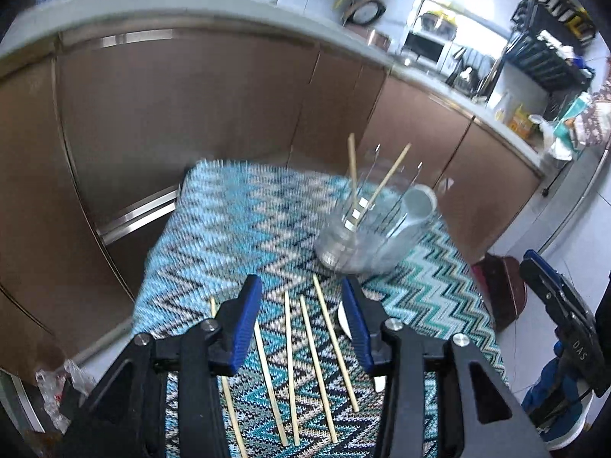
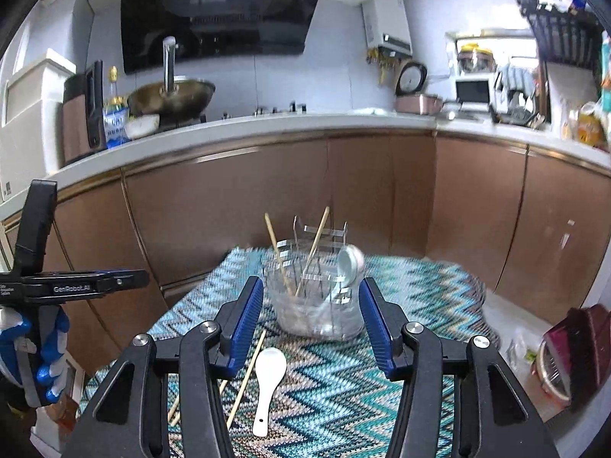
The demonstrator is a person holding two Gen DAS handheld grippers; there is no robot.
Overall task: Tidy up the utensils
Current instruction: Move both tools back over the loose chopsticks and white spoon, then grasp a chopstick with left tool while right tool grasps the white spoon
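The left gripper (image 1: 301, 294) hangs with its blue-padded jaws spread wide and nothing between them, above a row of loose wooden chopsticks (image 1: 317, 366) that lie side by side on the zigzag-patterned cloth (image 1: 229, 229); three of the sticks run through the gap between the jaws, the others pass under or beside the left jaw. The right gripper (image 2: 311, 297) is likewise spread and empty, and a white ceramic spoon (image 2: 267, 381) lies flat on the cloth below its gap, bowl pointing away, with one chopstick (image 2: 248, 374) just beside it on the left. Beyond both claws, farther back on the cloth, stands a clear utensil holder (image 2: 317, 305) holding two upright chopsticks (image 2: 313, 252) that lean apart and a second white spoon (image 2: 349, 263) at its right side. Behind it run brown cabinet doors (image 2: 267, 198) under a pale countertop (image 2: 267, 120).
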